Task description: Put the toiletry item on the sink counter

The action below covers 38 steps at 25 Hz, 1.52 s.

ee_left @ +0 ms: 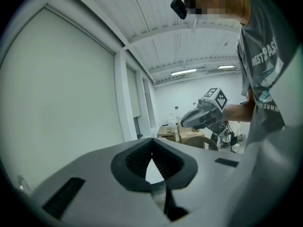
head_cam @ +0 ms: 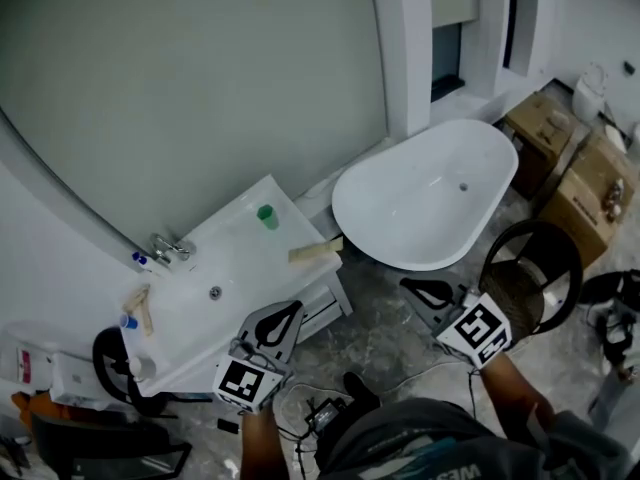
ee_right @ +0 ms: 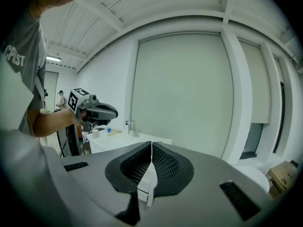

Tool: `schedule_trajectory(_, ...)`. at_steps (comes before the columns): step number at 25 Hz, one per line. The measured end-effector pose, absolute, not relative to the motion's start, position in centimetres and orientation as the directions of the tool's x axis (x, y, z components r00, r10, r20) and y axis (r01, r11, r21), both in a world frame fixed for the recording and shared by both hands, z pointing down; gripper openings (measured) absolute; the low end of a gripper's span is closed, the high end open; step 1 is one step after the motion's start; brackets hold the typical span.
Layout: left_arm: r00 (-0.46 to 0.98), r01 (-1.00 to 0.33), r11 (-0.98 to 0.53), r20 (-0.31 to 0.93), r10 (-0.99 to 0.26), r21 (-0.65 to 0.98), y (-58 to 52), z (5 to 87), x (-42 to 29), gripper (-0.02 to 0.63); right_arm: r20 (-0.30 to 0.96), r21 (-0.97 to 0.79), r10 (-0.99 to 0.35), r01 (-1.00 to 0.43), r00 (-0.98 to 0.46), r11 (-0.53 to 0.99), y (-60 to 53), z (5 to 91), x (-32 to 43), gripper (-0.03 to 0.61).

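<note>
Tongs, L: left tongs [ee_left: 151, 144] pressed together at the tips, nothing btwn them; they hang just off the front edge of the sink worktop [head_cam: 240, 268].
Tongs, R: right tongs [ee_right: 151, 148] closed tip to tip too, empty; over the floor btwn worktop and bathtub [head_cam: 430, 203].
Item: toiletry item not in either tongs. Several candidates lie on the worktop: green cup [head_cam: 267, 216] near the back, beige item [head_cam: 315, 252] at the right corner, blue-capped bottle [head_cam: 128, 321] at the left end. Can't tell which one the task means.
Stage: prob. either item set down and tongs clear, or pick not begun; frames don't settle it.
Risk 1: beige item seems to stick out past the corner. A brush from the left tongs or a sleeve passing by could send it to the floor.
Risk 2: both tongs closed. Going in for a pick w/o spreading them first would shove the item, not grip it.
Risk 3: green cup looks light and stands upright. A side nudge could tip it and roll it into the basin [head_cam: 215, 293].
Risk 4: cables [head_cam: 325, 408] on the floor by the feet. A step fwd could snag them and jerk the arms mid-reach.
</note>
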<state>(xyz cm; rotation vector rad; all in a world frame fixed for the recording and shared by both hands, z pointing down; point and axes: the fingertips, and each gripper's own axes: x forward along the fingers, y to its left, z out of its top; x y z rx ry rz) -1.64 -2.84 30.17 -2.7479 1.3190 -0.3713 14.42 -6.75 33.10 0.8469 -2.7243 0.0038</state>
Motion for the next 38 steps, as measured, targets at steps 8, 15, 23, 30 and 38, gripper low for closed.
schedule_trajectory(8, 0.644, -0.731, -0.668, 0.185, -0.743, -0.137, -7.3, 30.9, -7.0, 0.003, 0.283, 0.077, -0.571, -0.576, -0.77, 0.814, -10.6, 33.7, 8.0, 0.031)
schedule_trajectory(15, 0.677, -0.713, -0.692, 0.144, -0.722, -0.117, -9.5, 30.9, -10.2, 0.003, 0.283, 0.087, -0.599, -0.601, -0.75, 0.794, -13.0, 33.3, 3.8, 0.031)
schedule_trajectory(23, 0.661, -0.732, -0.674, 0.136, -0.738, -0.098, -10.0, 31.4, -12.4, 0.003, 0.285, 0.076, -0.585, -0.591, -0.759, 0.803, -13.8, 33.6, 1.4, 0.031)
schedule_trajectory(30, 0.618, -0.769, -0.633, 0.152, -0.771, -0.083, -11.9, 32.5, -14.3, 0.003, 0.313, 0.027, -0.569, -0.592, -0.76, 0.805, -16.6, 35.2, 0.0, 0.032)
schedule_trajectory(38, 0.572, -0.806, -0.589, 0.182, -0.8, -0.053, -15.7, 34.8, -15.5, 0.003, 0.315, -0.005, -0.536, -0.567, -0.783, 0.824, -21.0, 37.6, -1.0, 0.032)
